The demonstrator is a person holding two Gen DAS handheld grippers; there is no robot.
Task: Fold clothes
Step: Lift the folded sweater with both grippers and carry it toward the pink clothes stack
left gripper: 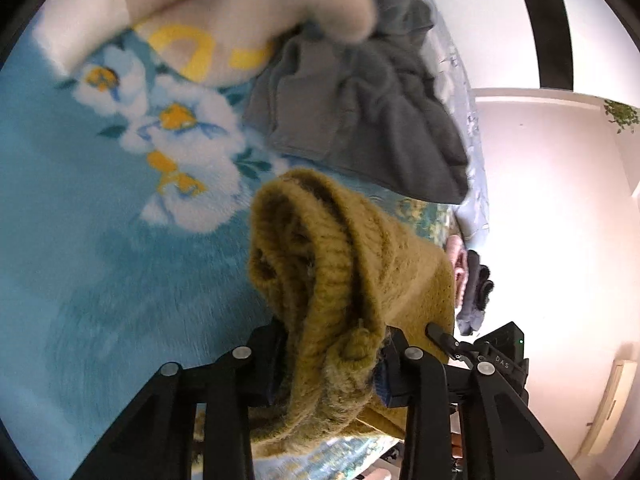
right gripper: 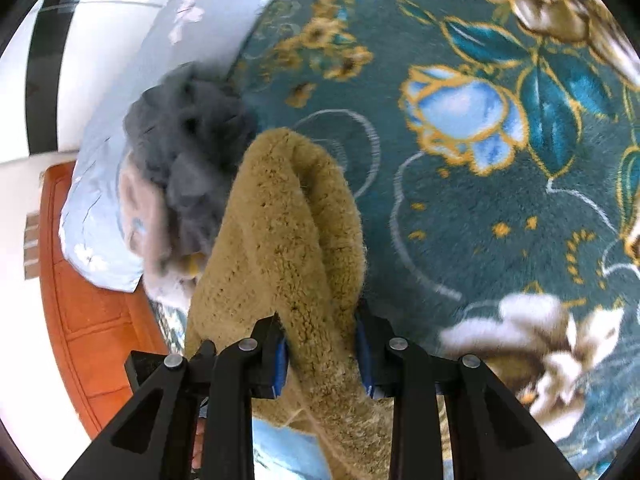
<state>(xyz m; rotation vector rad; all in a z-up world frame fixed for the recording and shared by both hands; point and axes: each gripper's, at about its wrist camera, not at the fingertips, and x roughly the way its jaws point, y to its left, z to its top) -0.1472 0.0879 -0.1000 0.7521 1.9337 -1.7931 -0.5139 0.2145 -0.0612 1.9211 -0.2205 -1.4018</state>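
Left gripper [left gripper: 332, 364] clamped on ribbed edge of mustard sweater [left gripper: 340, 264]; right gripper [right gripper: 322, 354] pinches another bunched fold of it. Sweater hangs above floral blanket [right gripper: 500, 208]. Beyond: grey garment [left gripper: 360, 112], cream garment [left gripper: 248, 4], pale blue pillow [right gripper: 100, 200].

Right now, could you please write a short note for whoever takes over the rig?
Left gripper: shut on the mustard sweater, at a ribbed edge.
Right gripper: shut on the same sweater, at a fuzzy fold.
The sweater hangs bunched between both grippers above the floral blanket.
A grey garment and a cream garment lie crumpled on the blanket further off.
Done: sweater picked up. No folded garment is in view.
Left: spread the sweater flat, fold it, then likely the grey and cream garments.
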